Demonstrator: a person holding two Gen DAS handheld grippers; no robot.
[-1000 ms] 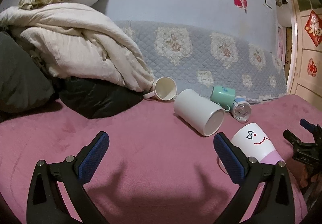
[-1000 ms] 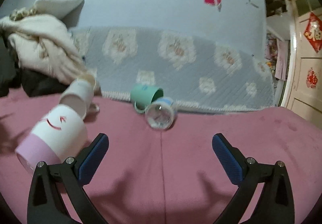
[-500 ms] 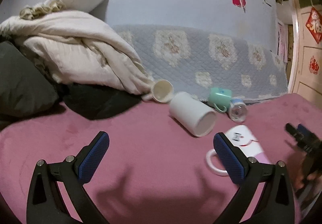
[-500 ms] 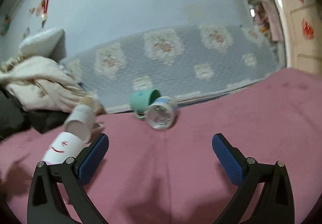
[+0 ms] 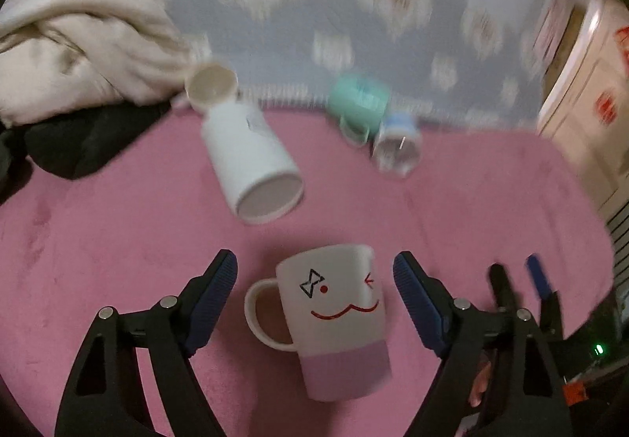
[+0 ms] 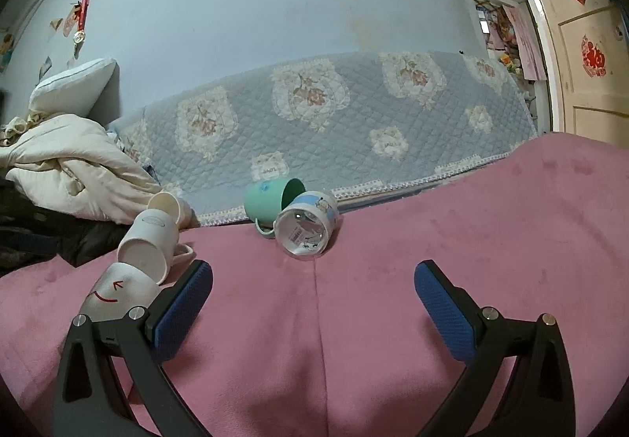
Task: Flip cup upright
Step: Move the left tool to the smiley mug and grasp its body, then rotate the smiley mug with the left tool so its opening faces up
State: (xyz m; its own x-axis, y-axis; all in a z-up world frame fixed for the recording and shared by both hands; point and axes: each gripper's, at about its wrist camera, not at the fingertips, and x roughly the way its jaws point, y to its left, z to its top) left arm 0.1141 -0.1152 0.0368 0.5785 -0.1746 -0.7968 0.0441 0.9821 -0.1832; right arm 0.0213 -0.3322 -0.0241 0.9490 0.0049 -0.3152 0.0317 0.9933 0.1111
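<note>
Between the spread fingers of the left gripper, toward the near edge of the pink plush surface, lies the smiley mug; it rests on its side, white mouth end pointing away, lilac base toward the camera, handle out to the left; neither pad touches it, so nothing is pinched yet. The step in hand looks like the approach for the grasp; the view is motion-blurred, which suggests the gripper is moving in. The next move, as I judge it, calls for closing the pads across the mug's body, clear of the handle, then lifting and rotating so the lilac base comes down onto the plush; the soft pile may let the mug rock when it is set down. The right gripper is also spread and holds nothing; it hovers just beside the mug, on its right.

Farther back on the surface lie a plain white cup, a small cream cup, a green mug and a blue-printed cup, all tipped over near the far edge; a quilted blue floral cover rises behind them; heaped cream bedding fills the far left corner; red paper decorations hang on a door at the right.
</note>
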